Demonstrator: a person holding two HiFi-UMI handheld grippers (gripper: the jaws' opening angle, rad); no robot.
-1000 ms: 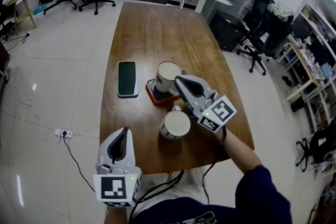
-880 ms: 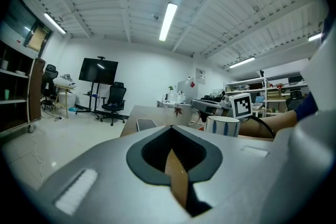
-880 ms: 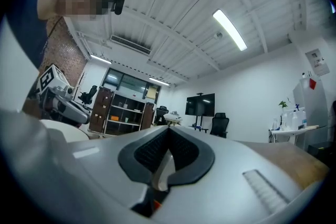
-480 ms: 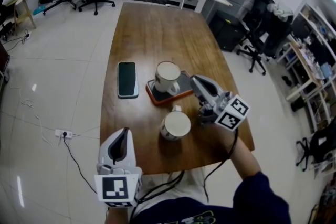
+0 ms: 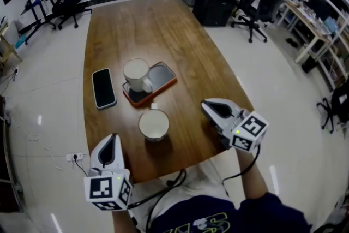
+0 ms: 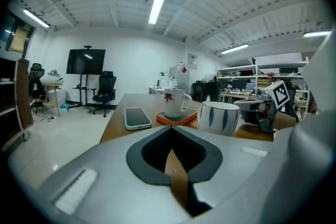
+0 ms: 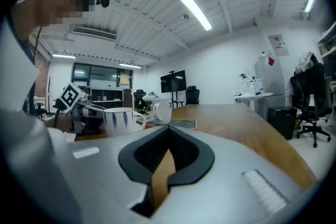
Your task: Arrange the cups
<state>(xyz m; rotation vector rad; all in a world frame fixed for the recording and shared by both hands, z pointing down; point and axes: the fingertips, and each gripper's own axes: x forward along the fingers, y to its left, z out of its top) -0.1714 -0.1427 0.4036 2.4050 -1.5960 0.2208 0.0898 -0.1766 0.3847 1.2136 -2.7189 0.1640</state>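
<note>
A long wooden table [image 5: 163, 24] runs away from the viewer across a pale tiled office floor [image 5: 49, 52]. The landmark is an orange-rimmed tray [image 5: 165, 75] lying near the middle of the table's width. Beyond the tray, bare wood stretches to the table's far end. To the tray's right, open wood runs out to the table's long right edge. Just left of the tray lies a dark phone [image 5: 103, 88], close to the left edge.

The tray holds a white mug [image 5: 136, 73] on its left part; the left gripper view shows a red leaf on this mug. The tray's right part shows its dark surface. Just beside the tray's near edge stands a white cup with blue stripes [image 5: 154, 125], upright on the wood, its handle pointing toward the tray. Whether the handle touches the tray cannot be told. Both cups show plain white inside.

The left gripper [image 5: 113, 139] is well nearer than the tray and to its left, over the table's near edge. Its jaws are pressed together with nothing between them. The right gripper [image 5: 206, 105] is nearer than the tray and well to its right, above the wood by the right edge, apart from the striped cup. Its jaws are likewise pressed together and hold nothing.
</note>
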